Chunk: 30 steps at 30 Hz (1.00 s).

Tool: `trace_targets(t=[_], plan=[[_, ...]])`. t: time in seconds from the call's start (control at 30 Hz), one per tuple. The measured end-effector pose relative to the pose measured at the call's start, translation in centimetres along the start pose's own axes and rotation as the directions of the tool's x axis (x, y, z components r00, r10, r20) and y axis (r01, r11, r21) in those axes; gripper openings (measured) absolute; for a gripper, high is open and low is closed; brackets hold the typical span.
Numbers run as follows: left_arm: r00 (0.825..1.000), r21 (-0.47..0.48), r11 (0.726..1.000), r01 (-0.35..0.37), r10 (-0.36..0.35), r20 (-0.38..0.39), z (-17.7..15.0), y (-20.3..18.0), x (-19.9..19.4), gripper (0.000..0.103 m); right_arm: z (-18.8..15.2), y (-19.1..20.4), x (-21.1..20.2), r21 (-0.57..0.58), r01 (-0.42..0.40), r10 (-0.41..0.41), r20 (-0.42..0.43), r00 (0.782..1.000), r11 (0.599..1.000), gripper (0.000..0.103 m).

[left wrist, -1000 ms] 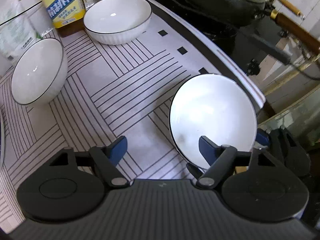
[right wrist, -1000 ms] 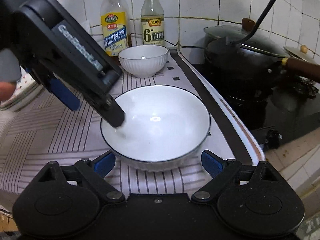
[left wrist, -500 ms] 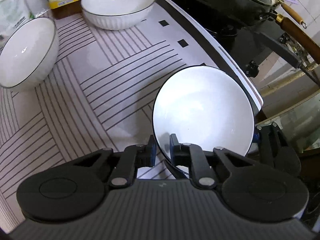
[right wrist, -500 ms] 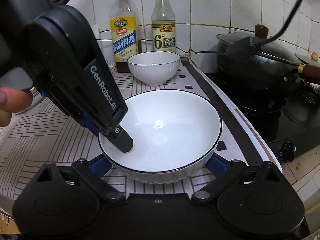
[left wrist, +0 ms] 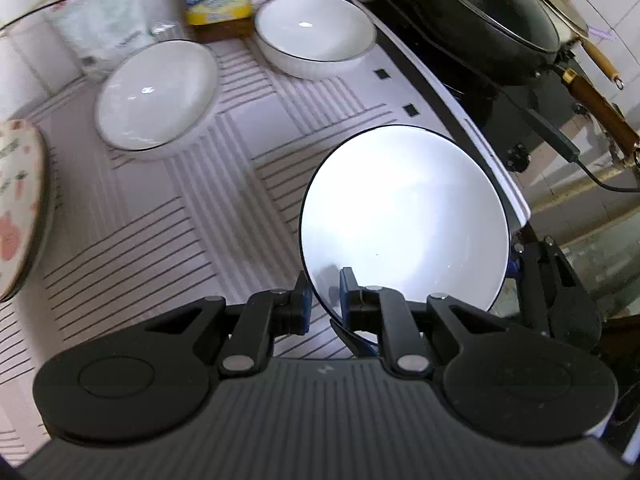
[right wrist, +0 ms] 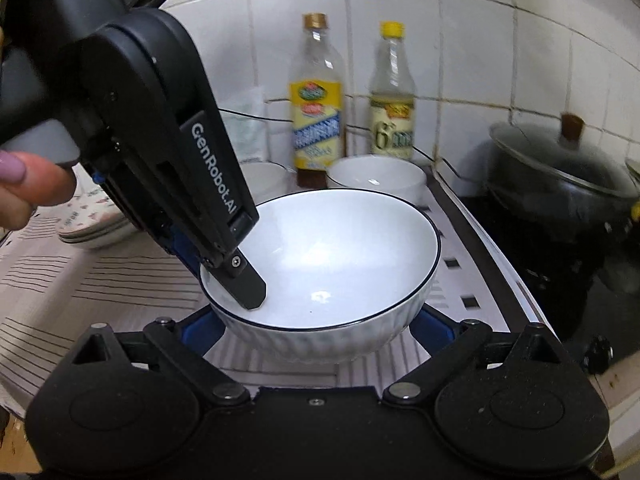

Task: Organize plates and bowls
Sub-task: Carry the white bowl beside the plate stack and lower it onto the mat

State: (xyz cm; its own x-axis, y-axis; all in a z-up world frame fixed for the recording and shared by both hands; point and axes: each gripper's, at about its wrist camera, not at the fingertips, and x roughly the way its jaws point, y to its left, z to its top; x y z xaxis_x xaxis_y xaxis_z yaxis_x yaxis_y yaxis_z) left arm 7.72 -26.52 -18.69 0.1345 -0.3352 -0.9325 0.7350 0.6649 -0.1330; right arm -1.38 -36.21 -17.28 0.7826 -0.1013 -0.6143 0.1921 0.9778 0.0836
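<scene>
Against the tiled wall (right wrist: 472, 52) you have two bottles side by side: the yellow-labelled bottle (right wrist: 318, 120) with a brown cap on the left and the yellow-capped bottle (right wrist: 392, 108) marked 6 on the right. To your right a dark lidded pot (right wrist: 560, 176) sits on the black stove (left wrist: 472, 92), with a brown-handled pan (left wrist: 596, 108) beside it. A striped mat (left wrist: 168, 208) covers the counter.

The middle of the striped, cloth-covered surface (left wrist: 168, 216) lies open. Two white, dark-rimmed ceramic bowls (left wrist: 156, 94) (left wrist: 316, 34) and two labelled bottles (right wrist: 318, 100) crowd its far edge, patterned stacked plates (left wrist: 18, 208) its left, a lidded black wok (left wrist: 492, 20) its right.
</scene>
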Motion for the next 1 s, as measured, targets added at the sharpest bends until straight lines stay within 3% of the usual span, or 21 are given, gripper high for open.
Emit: trace_targets(t=[0.2, 0.4, 0.8, 1.0], plan=[[0.999, -0.056, 0.998, -0.037, 0.038, 0.019, -1.9, 3.4, -2.5, 0.014, 2.0, 2.3, 0.3, -0.046, -0.114, 0.113, -0.024, 0.993, 0.992, 0.100], [0.996, -0.174, 0.982, -0.076, 0.082, 0.028, -3.8, 8.6, -4.3, 0.014, 3.3, 6.2, 1.3, -0.113, -0.235, 0.232, -0.036, 0.972, 0.965, 0.100], [0.987, -0.403, 0.902, -0.156, 0.161, -0.021, -8.4, 17.7, -4.5, 0.016, 4.0, 14.2, 6.1, -0.235, -0.443, 0.430, -0.109, 0.896, 0.865, 0.100], [0.979, -0.457, 0.868, -0.197, 0.195, -0.051, -9.7, 20.4, -3.1, 0.016, 3.2, 17.2, 8.6, -0.269, -0.512, 0.486, -0.164, 0.859, 0.816, 0.100]])
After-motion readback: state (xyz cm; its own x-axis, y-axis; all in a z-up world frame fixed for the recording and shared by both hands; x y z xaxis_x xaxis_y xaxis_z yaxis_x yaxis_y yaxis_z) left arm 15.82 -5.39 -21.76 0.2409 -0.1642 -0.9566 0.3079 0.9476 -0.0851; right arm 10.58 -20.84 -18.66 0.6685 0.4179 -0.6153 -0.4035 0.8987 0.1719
